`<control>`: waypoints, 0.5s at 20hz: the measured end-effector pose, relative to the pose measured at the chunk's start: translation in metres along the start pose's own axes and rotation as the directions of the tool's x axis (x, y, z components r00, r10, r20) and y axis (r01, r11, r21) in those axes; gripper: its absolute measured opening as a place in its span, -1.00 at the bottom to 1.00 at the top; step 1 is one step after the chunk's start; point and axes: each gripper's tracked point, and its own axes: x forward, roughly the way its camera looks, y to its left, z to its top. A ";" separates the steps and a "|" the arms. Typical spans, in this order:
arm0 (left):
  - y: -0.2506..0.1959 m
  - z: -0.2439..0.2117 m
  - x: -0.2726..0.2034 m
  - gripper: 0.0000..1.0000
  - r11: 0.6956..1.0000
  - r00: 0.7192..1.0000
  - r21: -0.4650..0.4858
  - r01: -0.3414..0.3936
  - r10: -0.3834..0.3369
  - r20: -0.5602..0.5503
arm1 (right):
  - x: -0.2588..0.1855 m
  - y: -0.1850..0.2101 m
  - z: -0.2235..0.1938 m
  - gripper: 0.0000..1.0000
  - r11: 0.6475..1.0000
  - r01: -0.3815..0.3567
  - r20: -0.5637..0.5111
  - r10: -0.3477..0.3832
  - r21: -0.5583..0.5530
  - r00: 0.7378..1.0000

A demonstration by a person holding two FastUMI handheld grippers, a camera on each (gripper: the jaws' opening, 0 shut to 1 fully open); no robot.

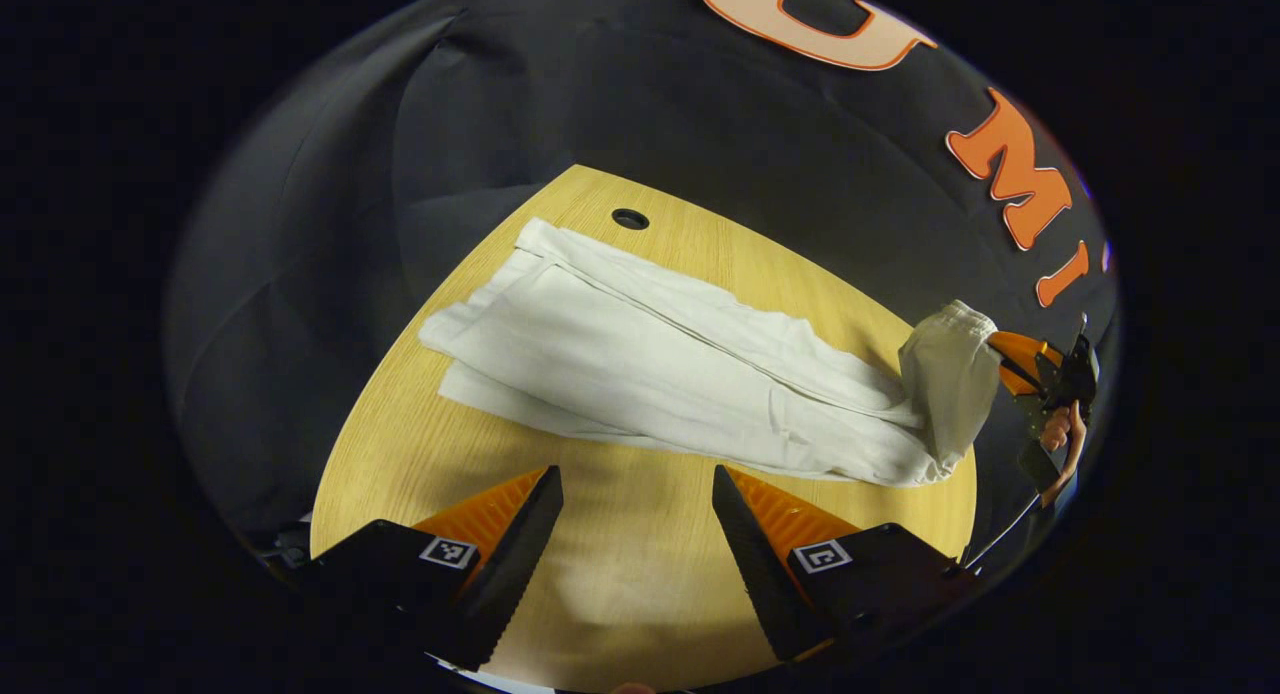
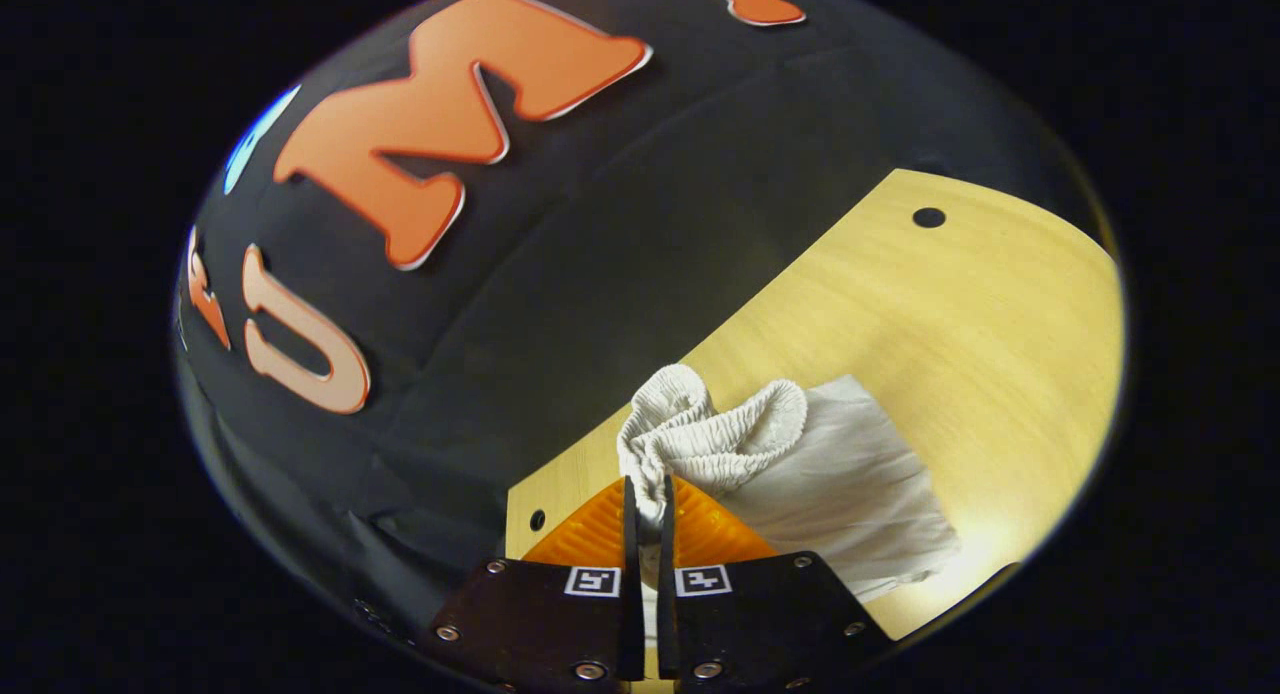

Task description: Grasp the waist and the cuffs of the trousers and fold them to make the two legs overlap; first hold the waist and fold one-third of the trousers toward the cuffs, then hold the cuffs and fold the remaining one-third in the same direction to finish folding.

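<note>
Tabletop [image 1: 640, 574] of pale wood fills the near ground of the left gripper view, its curved near edge bare and a small round hole [image 1: 630, 218] close to its far edge. White trousers [image 1: 640, 364] lie lengthwise across it, the legs stacked one over the other, cuffs [image 1: 450, 339] toward the left side and well inside the table's edge. A broad strip of bare wood separates the trousers from the left gripper [image 1: 637, 504], whose fingers stand wide apart above the table with nothing between them. At the right end the elastic waist [image 1: 950, 374] is lifted off the surface near the table's edge, pinched by the right gripper [image 1: 1005, 359], with a hand [image 1: 1058, 429] behind it. In the right gripper view the fingers are pressed together on the bunched waistband [image 2: 700, 429], cloth draping down onto the wood.
</note>
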 end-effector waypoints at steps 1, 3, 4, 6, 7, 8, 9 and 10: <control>-0.001 0.000 0.000 0.97 1.000 1.000 -0.002 -0.001 0.001 -0.001 | 0.007 0.007 -0.012 -0.89 1.000 0.004 -0.019 -0.004 -0.026 1.000; -0.001 0.001 0.000 0.98 1.000 1.000 -0.009 -0.003 0.003 -0.001 | 0.019 0.017 -0.041 -0.89 0.996 0.008 -0.058 -0.013 -0.085 0.998; -0.001 0.001 0.000 1.00 1.000 1.000 -0.013 -0.004 0.004 -0.001 | 0.025 0.017 -0.050 -0.89 0.994 0.015 -0.078 -0.023 -0.111 0.997; -0.001 0.001 0.001 0.98 1.000 1.000 -0.022 -0.002 0.002 -0.005 | 0.031 0.019 -0.054 -0.89 0.983 0.032 -0.106 -0.052 -0.182 0.993; -0.001 0.000 0.001 0.98 1.000 1.000 -0.027 -0.002 0.002 -0.010 | 0.028 0.017 -0.052 -0.89 0.972 0.037 -0.122 -0.067 -0.231 0.990; -0.002 -0.001 0.000 0.98 0.999 1.000 -0.034 -0.002 0.002 -0.016 | 0.023 0.018 -0.047 -0.88 0.961 0.038 -0.142 -0.080 -0.275 0.987; -0.003 0.000 0.000 1.00 0.999 1.000 -0.043 0.000 -0.001 -0.019 | 0.020 0.018 -0.043 -0.84 0.950 0.029 -0.171 -0.086 -0.312 0.981; -0.003 -0.001 -0.001 1.00 0.999 1.000 -0.051 0.003 -0.004 -0.024 | 0.020 0.016 -0.042 -0.80 0.940 0.016 -0.205 -0.091 -0.340 0.975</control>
